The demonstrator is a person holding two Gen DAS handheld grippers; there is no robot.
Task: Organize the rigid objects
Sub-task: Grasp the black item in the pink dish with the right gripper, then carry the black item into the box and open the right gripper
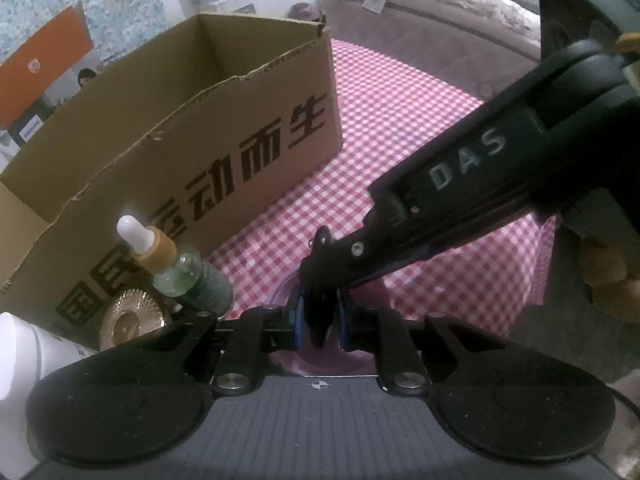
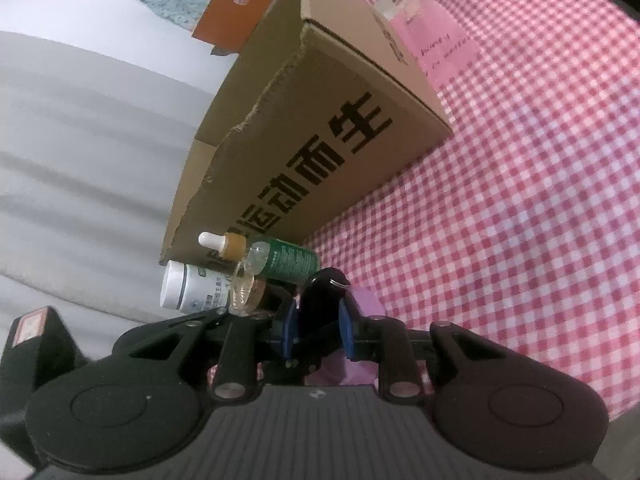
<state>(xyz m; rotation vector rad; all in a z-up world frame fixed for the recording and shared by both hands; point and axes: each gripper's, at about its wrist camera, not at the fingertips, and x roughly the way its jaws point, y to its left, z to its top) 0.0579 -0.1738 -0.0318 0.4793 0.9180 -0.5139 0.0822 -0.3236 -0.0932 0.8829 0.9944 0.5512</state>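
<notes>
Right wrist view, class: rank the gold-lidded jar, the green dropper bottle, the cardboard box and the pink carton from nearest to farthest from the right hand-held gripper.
1. Gold-lidded jar, just left of the right hand-held gripper.
2. Green dropper bottle, behind the jar.
3. Cardboard box, behind the bottle, centre.
4. Pink carton, beyond the box's far end, top right.

Left tongs (image 1: 319, 316) pinch a black object (image 1: 320, 320) beside the cardboard box (image 1: 224, 120) on checked cloth (image 1: 400, 128).

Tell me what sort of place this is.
Probably a bedroom at home: a quilted mattress with bedding lies beyond a surface under a pink checked cloth, which carries a cardboard box and toiletries such as a dropper bottle.
</notes>
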